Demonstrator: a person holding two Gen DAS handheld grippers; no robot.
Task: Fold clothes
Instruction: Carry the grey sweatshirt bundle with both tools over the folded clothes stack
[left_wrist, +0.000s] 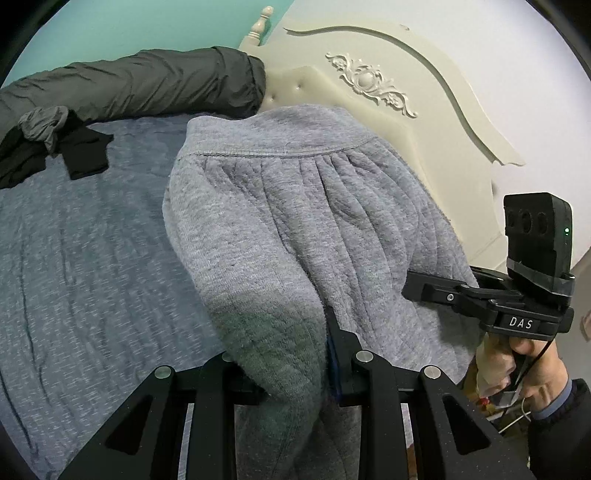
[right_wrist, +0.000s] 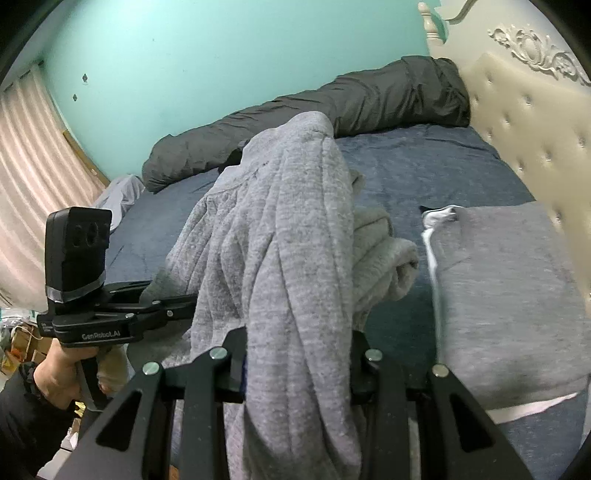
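Observation:
A quilted grey sweatshirt (left_wrist: 295, 206) hangs in the air above the bed, its ribbed hem band uppermost. My left gripper (left_wrist: 291, 354) is shut on a fold of it close to the lens. My right gripper (left_wrist: 417, 288) is seen from the side at the garment's right edge, its fingertips buried in the cloth. In the right wrist view the same grey sweatshirt (right_wrist: 291, 236) drapes over my right gripper (right_wrist: 295, 354), which is shut on it. My left gripper (right_wrist: 173, 306) grips it from the left, held by a hand (right_wrist: 59, 369).
A blue-grey bedspread (left_wrist: 85, 258) covers the bed. A rolled dark duvet (left_wrist: 140, 81) lies along the teal wall. Dark clothes (left_wrist: 44, 144) sit at the far left. A folded grey garment (right_wrist: 506, 291) and a cream bundle (right_wrist: 384, 254) lie near the cream headboard (right_wrist: 532, 136).

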